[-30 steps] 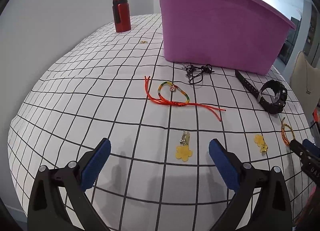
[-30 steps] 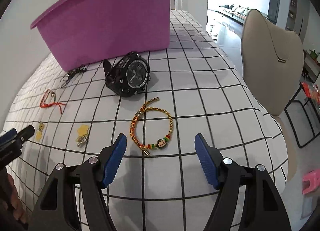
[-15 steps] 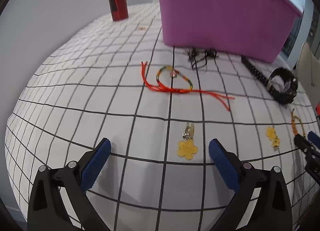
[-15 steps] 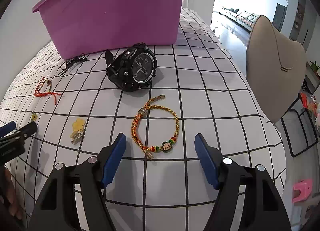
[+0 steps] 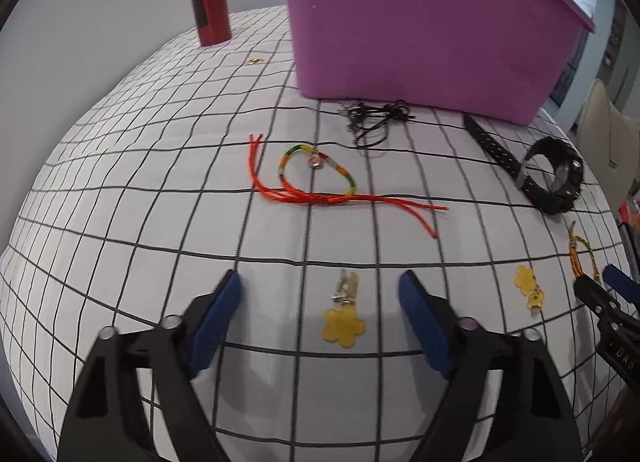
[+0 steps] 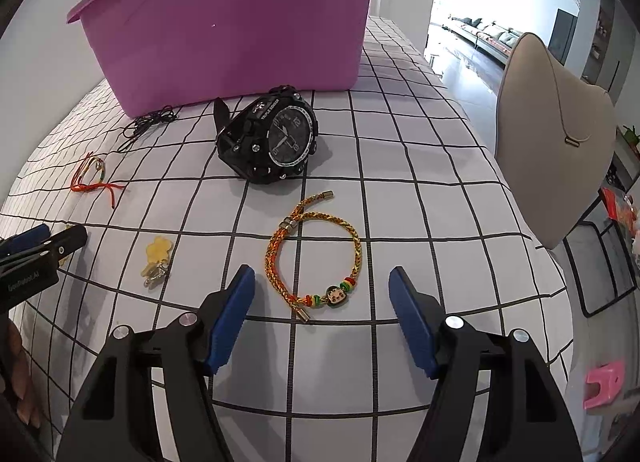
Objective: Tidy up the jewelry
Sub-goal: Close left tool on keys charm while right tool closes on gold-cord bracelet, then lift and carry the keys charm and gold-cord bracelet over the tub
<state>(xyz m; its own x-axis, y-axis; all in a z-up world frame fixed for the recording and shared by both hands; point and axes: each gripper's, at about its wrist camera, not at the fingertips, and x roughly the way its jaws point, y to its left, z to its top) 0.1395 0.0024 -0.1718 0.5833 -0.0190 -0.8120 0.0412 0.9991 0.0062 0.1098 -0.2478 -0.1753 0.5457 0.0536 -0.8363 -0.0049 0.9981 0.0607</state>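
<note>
On the checked table (image 6: 400, 150), the braided bracelet (image 6: 316, 258) lies flat between the spread blue pads of the empty right hand-held gripper (image 6: 322, 302), probably light and limp, best pinched across its cord, while the left hand-held gripper (image 5: 320, 318) gapes around a yellow flower charm (image 5: 345, 327).

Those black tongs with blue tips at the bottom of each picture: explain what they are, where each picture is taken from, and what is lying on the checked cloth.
They are two hand-held tongs, one in each of a person's hands, each with a camera looking along its fingers. One picture looks out from the left tongs, the other from the right tongs. Both are open and hold nothing.

On the checked tablecloth stands a purple tub. Before it lie a tangled black cord, a red-string bracelet, a black watch, a braided orange bracelet and two yellow flower clips, one before the left tongs, the other farther right. A red bottle stands behind.
</note>
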